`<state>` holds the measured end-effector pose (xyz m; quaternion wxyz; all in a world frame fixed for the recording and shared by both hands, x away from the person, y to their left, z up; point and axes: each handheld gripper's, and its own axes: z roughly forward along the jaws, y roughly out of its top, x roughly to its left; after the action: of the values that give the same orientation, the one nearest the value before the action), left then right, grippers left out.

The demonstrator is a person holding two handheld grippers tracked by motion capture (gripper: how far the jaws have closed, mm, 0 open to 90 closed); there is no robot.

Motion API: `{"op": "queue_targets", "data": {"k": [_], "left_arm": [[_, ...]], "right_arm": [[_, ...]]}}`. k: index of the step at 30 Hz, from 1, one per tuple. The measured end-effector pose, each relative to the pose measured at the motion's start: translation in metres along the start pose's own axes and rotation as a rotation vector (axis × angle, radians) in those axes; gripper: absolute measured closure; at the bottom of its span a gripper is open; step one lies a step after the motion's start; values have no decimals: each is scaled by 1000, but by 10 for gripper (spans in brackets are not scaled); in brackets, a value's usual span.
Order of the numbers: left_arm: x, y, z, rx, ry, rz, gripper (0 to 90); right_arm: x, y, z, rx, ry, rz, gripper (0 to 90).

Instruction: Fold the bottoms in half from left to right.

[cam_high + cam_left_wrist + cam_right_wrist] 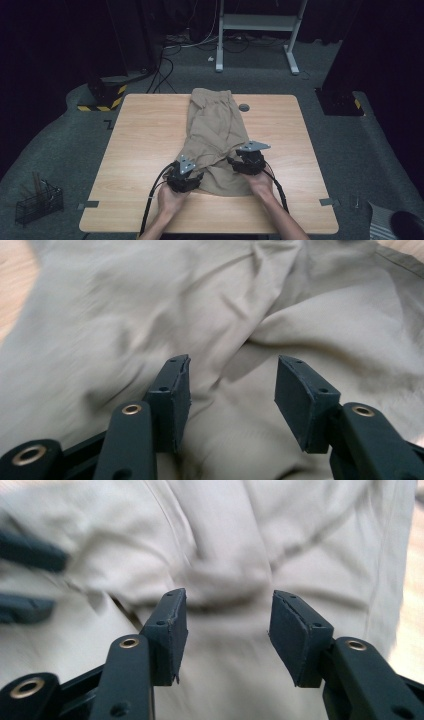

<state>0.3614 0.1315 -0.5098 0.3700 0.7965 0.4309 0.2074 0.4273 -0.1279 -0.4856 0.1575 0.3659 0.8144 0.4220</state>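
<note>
Two hands come in from the bottom of the table [145, 130], each holding a black gripper. The left gripper [192, 176] and the right gripper [234, 162] both sit at the near end of a pair of tan shorts [216, 135]. The shorts lie flat on the table and stretch away from the grippers toward the far edge. The grippers are close together, side by side, with the right one a bit farther forward.

Both forearms point in toward the middle, and both hands wrap around the gripper bodies from behind. Each gripper tips forward and down at the cloth.

In the left gripper view, the left gripper [232, 390] has its jaws apart about halfway. Wrinkled tan shorts [280, 305] lie just past the tips and under them. Nothing is pinched between the jaws.

In the right gripper view, the right gripper [227, 630] also has its jaws apart about halfway. A soft bump of the shorts [225, 575] sits just ahead of the gap. The pads do not squeeze it.
</note>
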Motion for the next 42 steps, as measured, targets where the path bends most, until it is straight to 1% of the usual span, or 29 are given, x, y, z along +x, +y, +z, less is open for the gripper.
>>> {"op": "queue_targets", "data": {"k": [3, 5, 6, 8, 9, 11, 12, 13, 15, 16, 17, 18, 22, 24, 27, 28, 29, 30, 32, 33, 37, 38, 40, 41, 42], "left_arm": [[3, -3, 0, 9, 22, -6, 483], [4, -4, 1, 13, 36, -2, 484], [4, -4, 2, 16, 39, -1, 483], [3, -6, 3, 16, 45, -1, 484], [3, -6, 3, 21, 49, 7, 483], [4, -8, 3, 26, 60, 13, 483], [4, -9, 3, 28, 63, 14, 484], [4, -10, 3, 30, 67, 15, 484], [4, -12, 3, 30, 76, 21, 484], [4, -14, 2, 32, 78, 24, 484], [3, -16, 1, 27, 85, 36, 484], [3, -16, 1, 24, 87, 37, 484], [-1, -19, -2, 26, 98, 57, 484], [-3, -21, -5, 22, 103, 69, 489], [-3, -27, -12, 16, 112, 74, 517], [-1, -30, -15, 16, 118, 69, 521], [1, -33, -17, 14, 120, 58, 526], [4, -36, -20, 11, 118, 34, 527], [11, -41, -24, 5, 106, -7, 528], [12, -42, -25, 4, 105, -12, 528], [14, -45, -27, 0, 99, -30, 526], [14, -45, -28, 1, 99, -32, 522], [15, -44, -27, 2, 95, -42, 504], [17, -44, -27, 3, 93, -42, 492], [18, -44, -27, 4, 92, -46, 485]], "right_arm": [[7, 14, 7, -8, 20, -25, 508], [11, 20, 13, -1, 31, -35, 519], [14, 22, 18, -8, 42, -43, 533], [18, 26, 25, 10, 62, -48, 562], [20, 28, 29, 23, 78, -52, 575], [22, 30, 36, 43, 89, -60, 621], [22, 31, 39, 57, 89, -71, 668], [21, 30, 42, 66, 88, -73, 705], [18, 27, 45, 102, 102, -72, 801], [16, 25, 46, 115, 109, -69, 852], [14, 23, 45, 116, 114, -74, 877], [12, 20, 41, 114, 123, -72, 887], [8, 16, 27, 84, 130, -91, 892], [7, 15, 20, 67, 123, -95, 893], [2, 12, 8, 37, 95, -99, 893], [0, 10, 4, 30, 79, -102, 893], [-3, 7, 1, 28, 66, -94, 893], [-6, 4, -2, 24, 63, -85, 893], [-15, -7, -8, 32, 53, -50, 892], [-20, -15, -10, 41, 46, -35, 892], [-29, -32, -11, 61, 36, 2, 882], [-31, -35, -11, 62, 38, 12, 847], [-29, -36, -12, 59, 33, 25, 749], [-27, -35, -13, 52, 36, 27, 695], [-24, -34, -14, 44, 32, 18, 653]]}}
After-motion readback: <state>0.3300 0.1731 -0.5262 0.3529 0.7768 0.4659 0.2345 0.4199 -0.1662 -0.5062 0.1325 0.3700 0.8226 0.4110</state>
